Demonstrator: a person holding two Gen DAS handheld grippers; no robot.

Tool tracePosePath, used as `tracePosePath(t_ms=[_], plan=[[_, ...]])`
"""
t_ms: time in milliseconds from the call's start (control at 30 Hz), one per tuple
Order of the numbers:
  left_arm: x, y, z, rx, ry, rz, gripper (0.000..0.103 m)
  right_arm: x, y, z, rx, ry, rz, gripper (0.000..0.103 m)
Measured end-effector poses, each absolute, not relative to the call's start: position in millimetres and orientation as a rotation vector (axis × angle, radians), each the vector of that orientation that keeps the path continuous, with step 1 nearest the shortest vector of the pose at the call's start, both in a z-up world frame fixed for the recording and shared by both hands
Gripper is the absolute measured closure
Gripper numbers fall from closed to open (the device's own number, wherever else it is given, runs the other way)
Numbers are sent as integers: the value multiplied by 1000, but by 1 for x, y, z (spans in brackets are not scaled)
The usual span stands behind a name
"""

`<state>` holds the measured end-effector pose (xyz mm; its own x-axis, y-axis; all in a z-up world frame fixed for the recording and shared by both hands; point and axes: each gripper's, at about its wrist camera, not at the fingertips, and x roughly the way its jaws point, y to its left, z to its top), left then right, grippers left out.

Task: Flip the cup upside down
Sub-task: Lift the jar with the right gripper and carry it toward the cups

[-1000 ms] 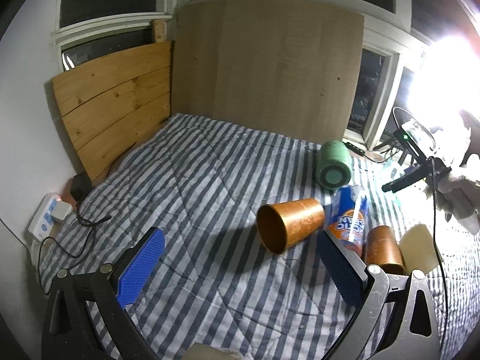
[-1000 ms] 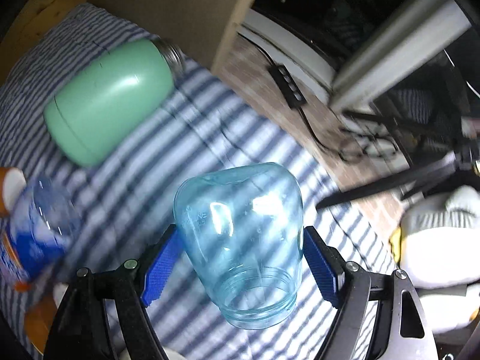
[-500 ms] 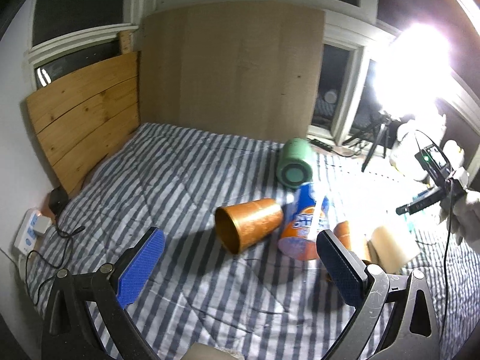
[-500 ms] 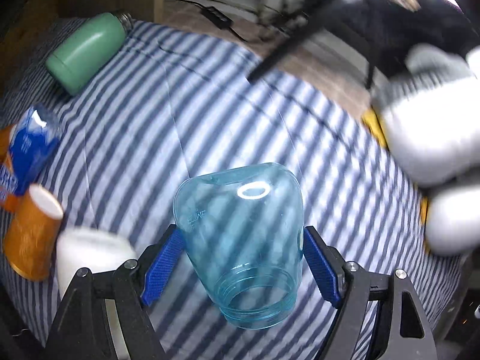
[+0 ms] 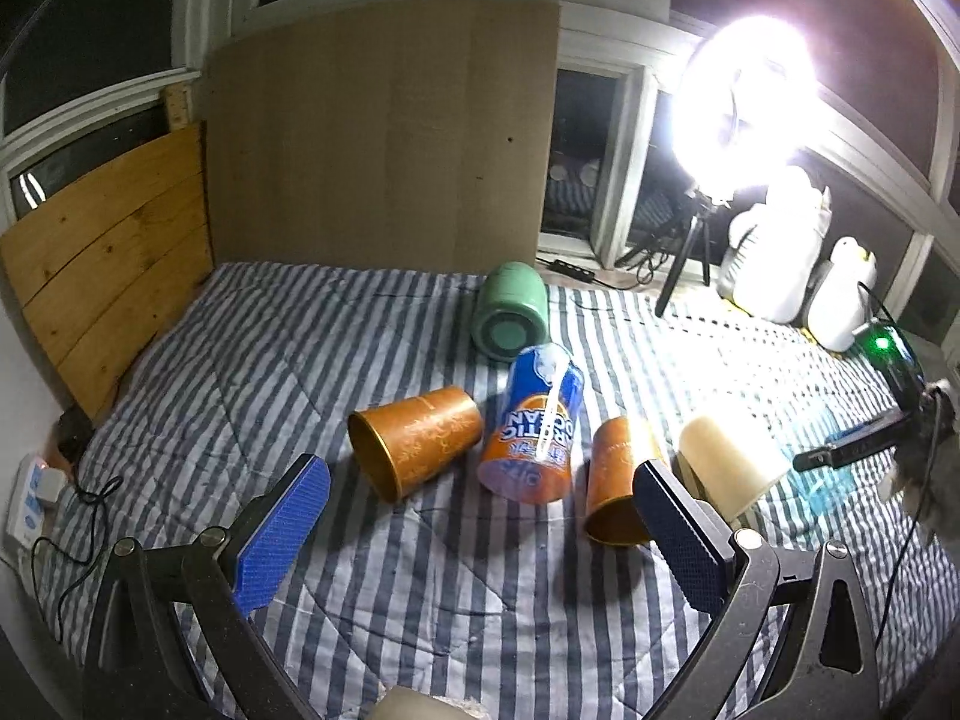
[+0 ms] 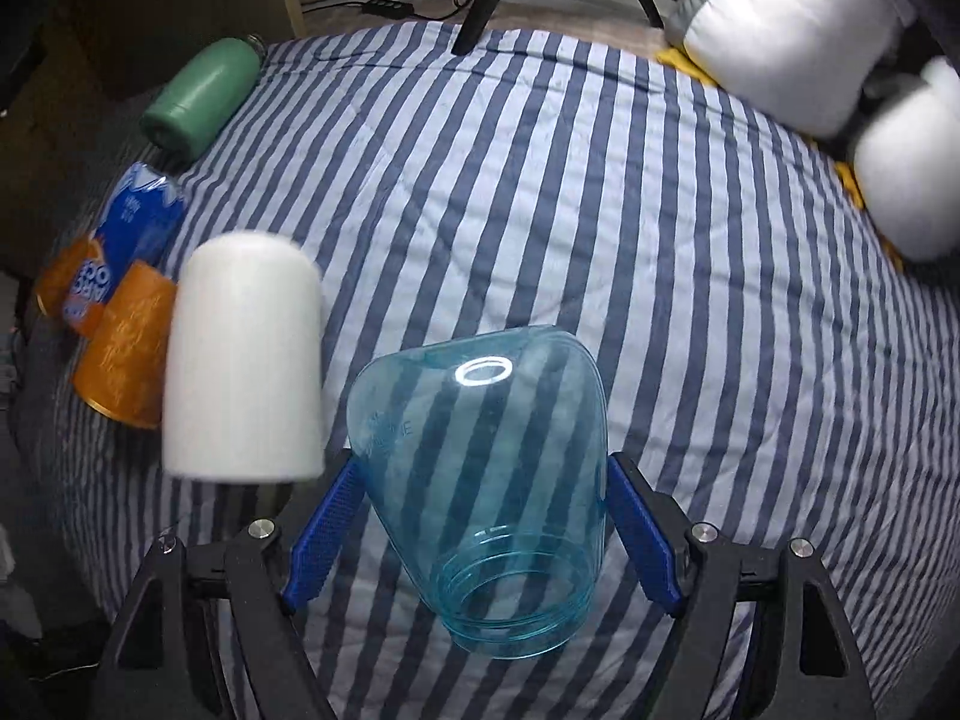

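Cup (image 6: 486, 480), a clear blue plastic one, sits clamped between the blue pads of the right gripper (image 6: 483, 531), held above a blue-and-white striped bedspread (image 6: 600, 210). Its open mouth faces the camera and its closed base points away toward the bed. Just to its left a white cup (image 6: 246, 354) lies on the bedspread, slightly blurred, with an orange cup (image 6: 123, 354) touching its far side. Beyond them lie a blue-and-orange printed cup (image 6: 129, 234) and a green bottle (image 6: 201, 96) on its side. From the left wrist view, the left gripper (image 5: 480, 528) hangs with its fingers wide apart, holding nothing, above the bedspread. Ahead of it another orange cup (image 5: 414, 447) lies on its side, mouth toward the camera. A bright ring light (image 5: 744, 102) glares at the upper right.
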<state>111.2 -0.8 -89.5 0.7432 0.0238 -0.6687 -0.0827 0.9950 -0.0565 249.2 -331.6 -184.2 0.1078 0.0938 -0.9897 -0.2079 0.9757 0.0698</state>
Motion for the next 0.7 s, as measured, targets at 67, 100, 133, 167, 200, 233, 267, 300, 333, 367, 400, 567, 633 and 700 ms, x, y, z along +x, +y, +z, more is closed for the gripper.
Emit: tracePosePath(t_ms=[67, 100, 133, 167, 200, 233, 267, 300, 333, 367, 400, 567, 633, 700], plan=[[112, -2, -90, -80, 737, 48, 1, 233, -330, -182, -56, 1445, 225, 26], [112, -2, -91, -76, 741, 41, 0, 226, -329, -181, -42, 1444, 224, 26], [111, -3, -92, -71, 744, 36, 0, 212, -323, -176, -25, 1441, 223, 26], [112, -3, -93, -67, 748, 32, 0, 204, -320, -172, -9, 1437, 221, 26], [112, -3, -95, -61, 754, 26, 0, 195, -317, -169, 10, 1431, 224, 26], [112, -3, -96, -58, 760, 22, 0, 191, -314, -169, 23, 1428, 228, 26], [113, -2, -98, -56, 768, 16, 0, 184, -311, -167, 41, 1424, 232, 26], [113, -2, -99, -55, 773, 12, 1, 178, -306, -166, 51, 1422, 236, 26], [113, -1, -101, -55, 778, 8, 1, 172, -300, -165, 60, 1418, 240, 26], [113, -1, -102, -55, 787, 1, 0, 165, -293, -163, 72, 1416, 252, 26], [113, 0, -104, -56, 794, -6, 0, 162, -289, -164, 79, 1418, 263, 26], [112, 3, -110, -57, 815, -27, 0, 147, -265, -170, 143, 1426, 282, 26], [112, 4, -115, -60, 831, -37, 0, 145, -252, -173, 144, 1434, 296, 26], [112, 6, -120, -67, 853, -44, 0, 147, -240, -177, 136, 1439, 311, 26]])
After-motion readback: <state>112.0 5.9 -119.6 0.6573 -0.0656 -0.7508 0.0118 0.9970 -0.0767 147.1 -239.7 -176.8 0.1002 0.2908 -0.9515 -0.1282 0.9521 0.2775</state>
